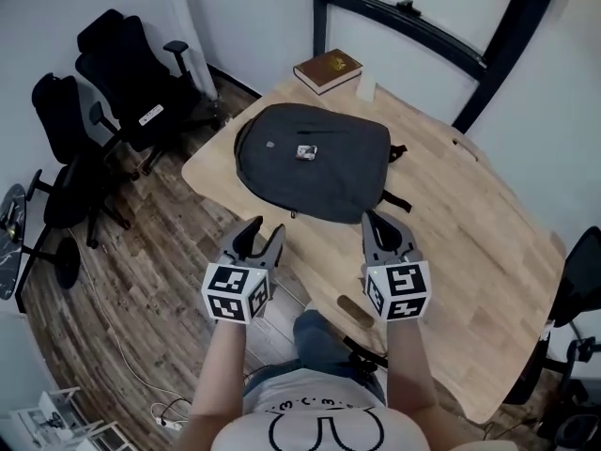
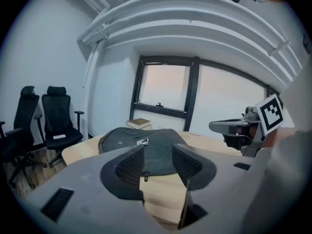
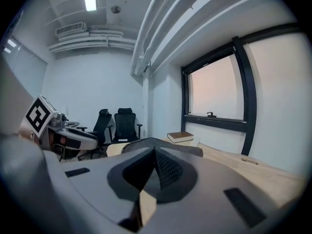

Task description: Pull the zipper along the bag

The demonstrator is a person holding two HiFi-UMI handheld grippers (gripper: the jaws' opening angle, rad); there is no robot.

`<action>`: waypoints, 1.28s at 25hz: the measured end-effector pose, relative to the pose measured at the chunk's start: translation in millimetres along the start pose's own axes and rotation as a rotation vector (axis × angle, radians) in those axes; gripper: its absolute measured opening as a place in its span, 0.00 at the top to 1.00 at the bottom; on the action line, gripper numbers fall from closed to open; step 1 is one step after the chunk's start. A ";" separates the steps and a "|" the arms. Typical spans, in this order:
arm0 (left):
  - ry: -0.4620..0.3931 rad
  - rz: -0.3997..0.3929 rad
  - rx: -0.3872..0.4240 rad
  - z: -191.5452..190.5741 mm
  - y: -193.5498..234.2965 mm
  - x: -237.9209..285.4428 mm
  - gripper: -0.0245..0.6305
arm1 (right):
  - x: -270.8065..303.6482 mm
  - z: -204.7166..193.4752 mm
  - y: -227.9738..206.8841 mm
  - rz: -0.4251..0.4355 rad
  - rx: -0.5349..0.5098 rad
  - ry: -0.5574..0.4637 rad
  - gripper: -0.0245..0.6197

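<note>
A dark grey backpack (image 1: 315, 158) lies flat on the wooden table (image 1: 470, 252), a small metal tag at its middle. Its zipper pull (image 2: 146, 177) hangs at the near edge of the backpack (image 2: 146, 147). My left gripper (image 1: 260, 236) hovers short of the bag's near left edge, jaws open with nothing between them; through the gap of the left gripper (image 2: 158, 165) I look at the bag. My right gripper (image 1: 377, 224) sits at the bag's near right edge, shut and empty. In its own view the right gripper (image 3: 155, 172) hides most of the backpack (image 3: 146, 143).
A brown book (image 1: 328, 70) and a small white cup (image 1: 366, 85) stand at the table's far edge behind the bag. Black office chairs (image 1: 122, 83) crowd the floor to the left. A dark window frame (image 1: 423, 26) runs along the far wall.
</note>
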State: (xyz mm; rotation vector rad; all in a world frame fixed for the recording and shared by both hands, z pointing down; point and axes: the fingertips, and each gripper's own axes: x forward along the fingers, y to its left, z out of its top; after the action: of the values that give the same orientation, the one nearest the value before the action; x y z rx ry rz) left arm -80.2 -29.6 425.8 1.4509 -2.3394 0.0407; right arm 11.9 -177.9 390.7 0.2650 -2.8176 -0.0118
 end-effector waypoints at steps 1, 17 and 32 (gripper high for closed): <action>0.020 -0.009 -0.011 -4.9 3.0 11.3 0.70 | 8.3 -4.4 -4.5 -0.002 0.010 0.018 0.88; 0.390 -0.131 -0.038 -127.1 30.7 104.9 0.71 | 84.1 -93.0 -28.5 -0.024 0.063 0.297 0.88; 0.467 -0.142 0.022 -155.6 43.7 143.2 0.80 | 106.8 -125.9 -40.7 -0.152 0.268 0.520 0.88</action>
State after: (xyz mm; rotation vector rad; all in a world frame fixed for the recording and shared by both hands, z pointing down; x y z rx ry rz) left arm -126.3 -97.2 625.6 1.4308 -1.8623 0.3306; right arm -42.1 -234.8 541.5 0.4668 -2.2718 0.3505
